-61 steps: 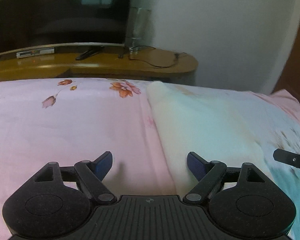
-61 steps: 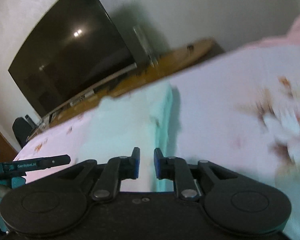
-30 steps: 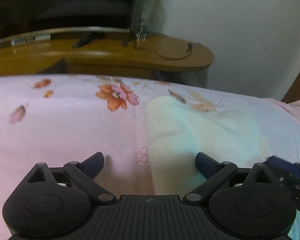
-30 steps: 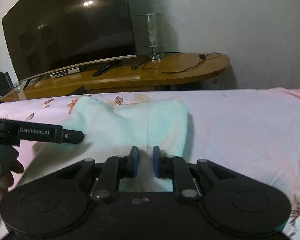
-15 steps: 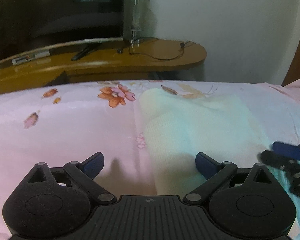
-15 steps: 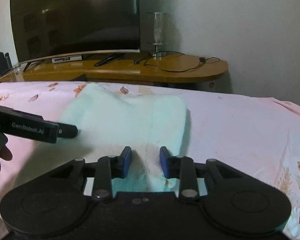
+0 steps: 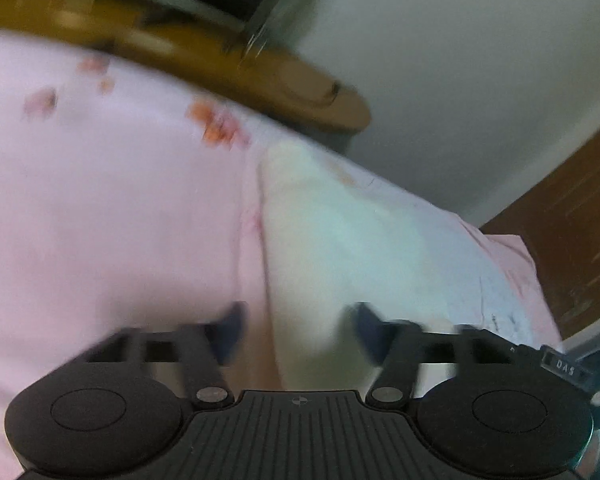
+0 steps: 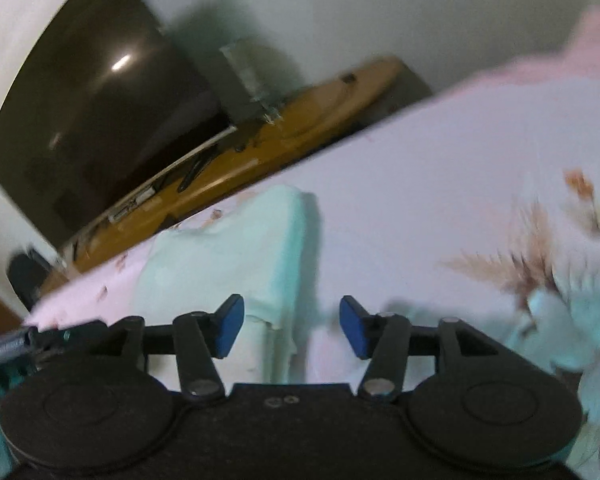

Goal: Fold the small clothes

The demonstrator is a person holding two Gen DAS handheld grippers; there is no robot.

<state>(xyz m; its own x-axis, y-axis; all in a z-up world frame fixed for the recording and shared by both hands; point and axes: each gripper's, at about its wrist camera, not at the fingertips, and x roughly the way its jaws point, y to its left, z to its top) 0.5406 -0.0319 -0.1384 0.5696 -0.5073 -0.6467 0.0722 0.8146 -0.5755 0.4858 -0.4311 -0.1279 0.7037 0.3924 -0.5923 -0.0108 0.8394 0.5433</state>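
Note:
A pale mint folded cloth (image 7: 340, 232) lies flat on the pink floral bedsheet (image 7: 100, 220). My left gripper (image 7: 300, 332) hovers over the cloth's left edge. Its jaws are closing, with that edge lying under the gap and the pads clear of it; this view is blurred. In the right wrist view the same cloth (image 8: 228, 256) has its right edge under my right gripper (image 8: 291, 328). Those jaws are opening and the blue pads stand apart, pressing on nothing. The tip of the left gripper (image 8: 16, 344) shows at the far left there.
Beyond the bed's far edge stands a wooden TV bench (image 8: 300, 120) with a dark television (image 8: 100, 100) and a clear glass stand (image 8: 244, 68). A brown wooden panel (image 7: 572, 220) is at the right. Blurred flower prints (image 8: 560, 260) mark the sheet.
Both views have tilted as the hands rolled and shifted sideways. The left jaws have narrowed from wide open. The right jaws have widened from almost shut and no longer pinch the cloth.

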